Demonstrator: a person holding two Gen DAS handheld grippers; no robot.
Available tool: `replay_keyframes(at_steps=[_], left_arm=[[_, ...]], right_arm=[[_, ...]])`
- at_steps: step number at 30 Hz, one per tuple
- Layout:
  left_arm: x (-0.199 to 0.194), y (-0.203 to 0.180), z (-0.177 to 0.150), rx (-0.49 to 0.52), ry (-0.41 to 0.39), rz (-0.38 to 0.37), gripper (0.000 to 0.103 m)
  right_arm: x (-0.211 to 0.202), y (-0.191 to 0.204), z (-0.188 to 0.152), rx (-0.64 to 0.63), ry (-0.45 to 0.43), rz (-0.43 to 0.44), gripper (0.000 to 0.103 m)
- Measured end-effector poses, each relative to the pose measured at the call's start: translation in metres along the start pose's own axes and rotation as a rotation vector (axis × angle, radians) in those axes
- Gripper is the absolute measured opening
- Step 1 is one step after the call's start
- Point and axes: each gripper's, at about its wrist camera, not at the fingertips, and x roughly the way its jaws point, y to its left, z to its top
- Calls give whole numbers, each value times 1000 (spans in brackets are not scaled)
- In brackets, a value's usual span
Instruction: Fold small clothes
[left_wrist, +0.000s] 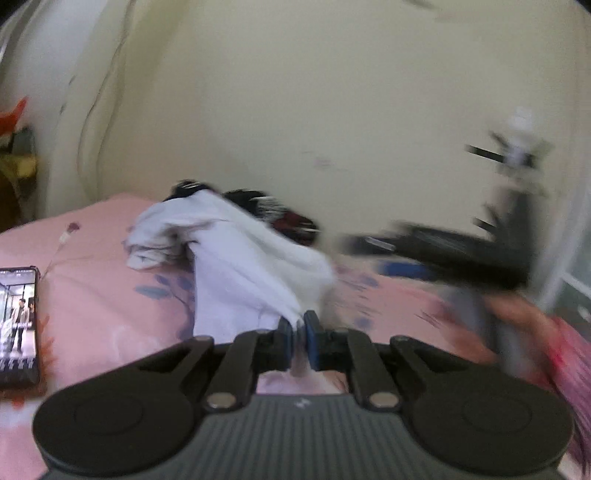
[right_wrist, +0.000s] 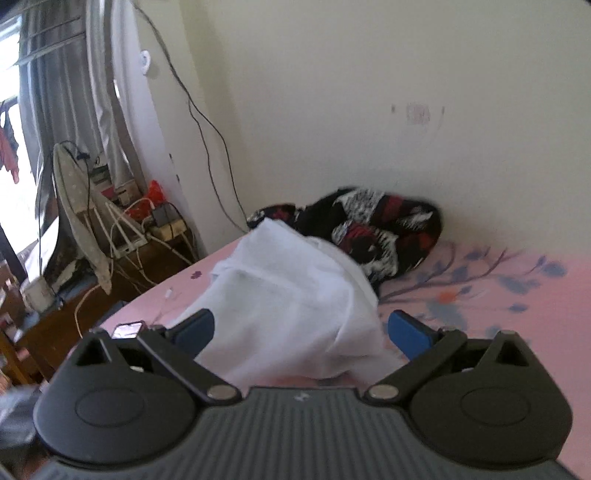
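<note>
A white garment (left_wrist: 240, 266) lies bunched on the pink bedsheet (left_wrist: 96, 295). My left gripper (left_wrist: 300, 338) is shut on a corner of it, the cloth pinched between the blue pads. In the left wrist view the right gripper (left_wrist: 424, 258) shows as a dark blur to the right, held by a hand (left_wrist: 517, 317). In the right wrist view the same white garment (right_wrist: 291, 302) lies in front of my right gripper (right_wrist: 301, 328), whose blue pads (right_wrist: 408, 334) stand wide apart on either side of the cloth without pressing it.
A dark patterned garment (right_wrist: 373, 225) is heaped against the wall behind the white one. A phone (left_wrist: 18, 325) lies lit on the sheet at the left. Beyond the bed's left edge stand a fan (right_wrist: 79, 218), cables and a cluttered low table (right_wrist: 55, 317).
</note>
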Motion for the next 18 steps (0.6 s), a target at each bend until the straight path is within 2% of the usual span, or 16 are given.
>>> replay_keyframes(at_steps=[2, 5, 7, 10, 12, 13, 14, 15, 16, 18], left_arm=[[-17, 2, -19, 21, 21, -5, 9], [-32, 22, -37, -45, 76, -29, 12], [-37, 36, -44, -69, 83, 15, 28], [-46, 49, -51, -105, 93, 86, 31], [-46, 58, -52, -142, 98, 104, 31], [-47, 61, -52, -154, 96, 110, 31], [-48, 62, -51, -158, 92, 116, 31], [-50, 63, -50, -157, 86, 123, 32], [-50, 64, -46, -156, 81, 127, 34], [-51, 66, -42, -155, 73, 138, 38]], right_arm=[[12, -2, -4, 17, 15, -3, 95], [33, -6, -4, 12, 32, -37, 95], [50, -12, -5, 18, 44, -66, 95], [76, -21, -6, 5, 74, -126, 95], [97, -29, -8, 16, 129, -157, 94], [106, -33, -10, 48, 162, -153, 73], [111, -36, -12, 93, 190, -132, 47], [109, -36, -12, 122, 183, -113, 34], [105, -32, -11, 143, 181, -79, 15], [90, -19, -6, 134, 151, -39, 14]])
